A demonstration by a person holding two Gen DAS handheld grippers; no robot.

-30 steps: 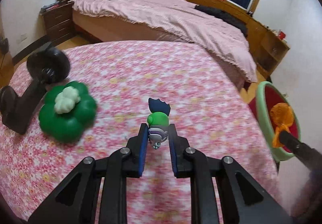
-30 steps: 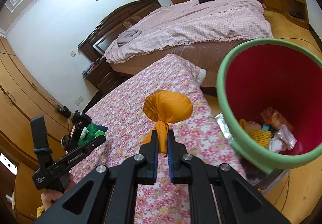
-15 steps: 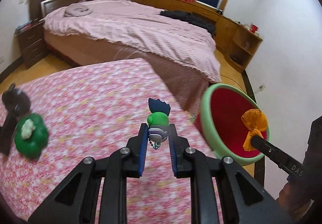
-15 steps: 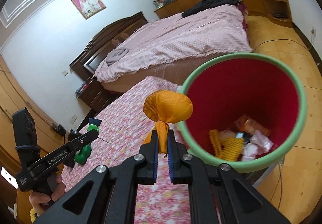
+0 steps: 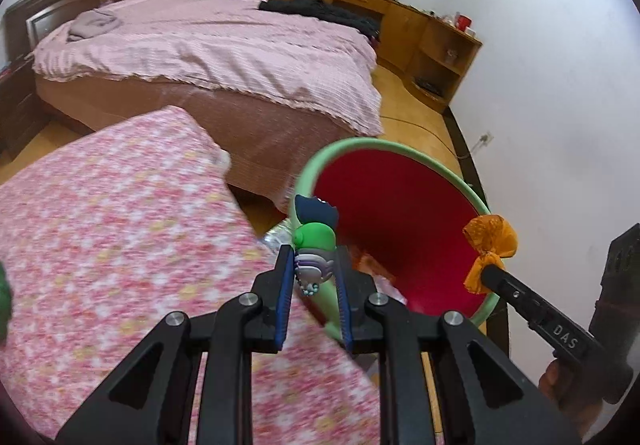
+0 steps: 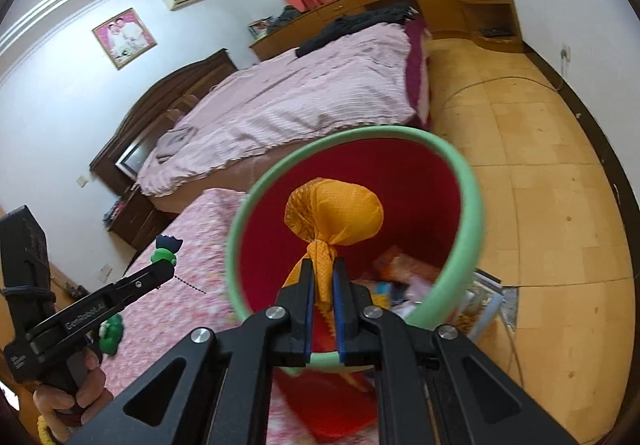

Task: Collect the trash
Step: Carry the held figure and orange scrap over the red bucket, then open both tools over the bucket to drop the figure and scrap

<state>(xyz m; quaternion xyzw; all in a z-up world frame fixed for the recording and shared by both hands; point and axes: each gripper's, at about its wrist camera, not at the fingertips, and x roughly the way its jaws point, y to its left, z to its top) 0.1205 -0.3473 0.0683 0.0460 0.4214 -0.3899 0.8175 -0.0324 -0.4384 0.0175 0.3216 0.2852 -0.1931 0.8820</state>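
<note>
Two pieces are in my grip at once, so I judge this the drop-off step. My right gripper [image 6: 323,295] is clenched on the knotted tail of the orange mesh pouch [image 6: 334,215], and from its own view the pouch hangs right over the mouth of the green-rimmed red bin [image 6: 470,205], where other scraps already lie at the bottom. My left gripper [image 5: 313,279] is clamped on the small green figurine [image 5: 314,241], which sits at the near rim of the bin [image 5: 384,144], just off the edge of the floral-covered table [image 5: 112,225]. Next I would part the right jaws and let the pouch fall, then carry the left one farther over the opening before releasing, since it looks short of the rim.
</note>
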